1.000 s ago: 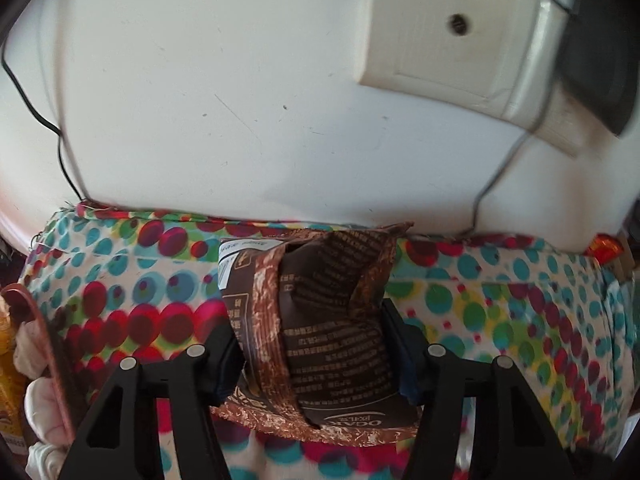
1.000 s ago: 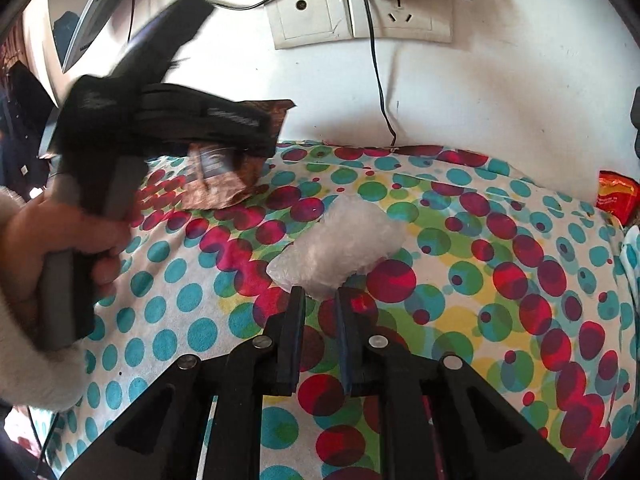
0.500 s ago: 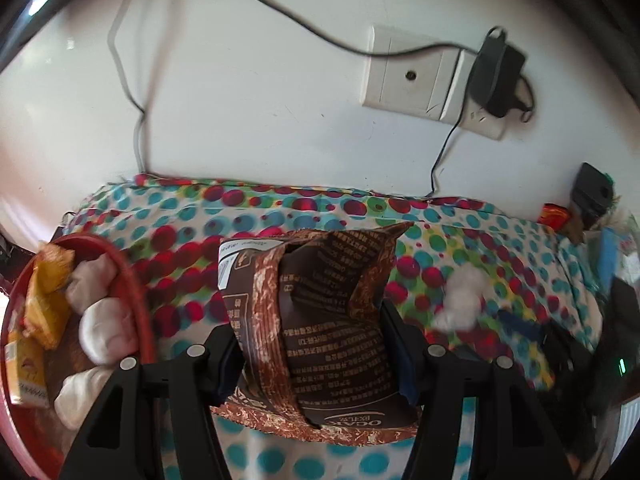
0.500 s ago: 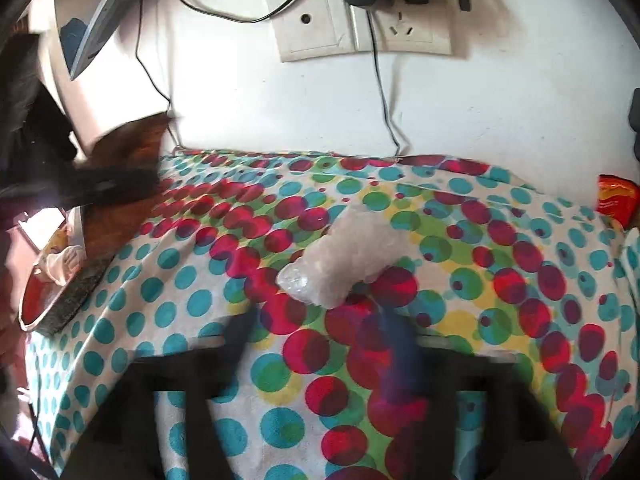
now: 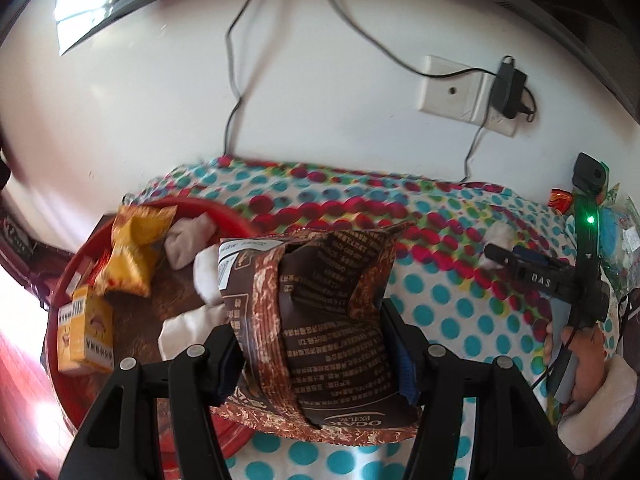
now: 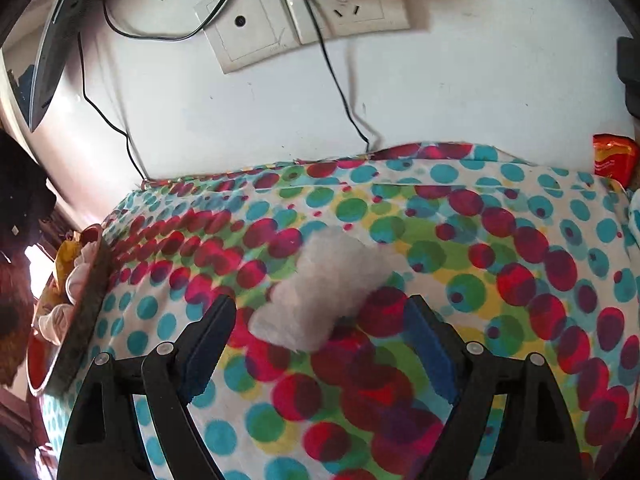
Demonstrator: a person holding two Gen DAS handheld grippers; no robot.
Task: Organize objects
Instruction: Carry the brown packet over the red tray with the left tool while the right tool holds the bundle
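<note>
1. The left gripper [image 5: 316, 354] is clamped on a brown snack bag [image 5: 320, 320]; both pads press its sides, and the bag stands upright between them with its torn top open.
2. The bag hangs above the near edge of a red tray [image 5: 68, 264], partly over the tray and partly over the dotted cloth [image 5: 460, 312] that covers the tabletop.
3. In the tray lie a yellow snack packet [image 5: 134, 248], a small yellow box [image 5: 86, 330] and some white wrapped pieces [image 5: 188, 240] (the picture is a little blurred here).
4. The right gripper [image 6: 320, 344] has just been closing its jaws a little, but they are spread apart and grasp nothing.
5. A white crinkled packet [image 6: 324, 292] lies on the dotted cloth, its near end between the two fingers; the pads do not touch it.
6. In the left wrist view the person's right hand [image 5: 580, 356] holds the handle of the right gripper at the right edge, with a white fluffy sleeve [image 5: 596, 404] at the wrist.
7. A wall socket [image 6: 304, 16] with a plugged cable is on the white wall behind the tabletop, and an orange-red packet [image 6: 612, 158] lies at the far right corner.
</note>
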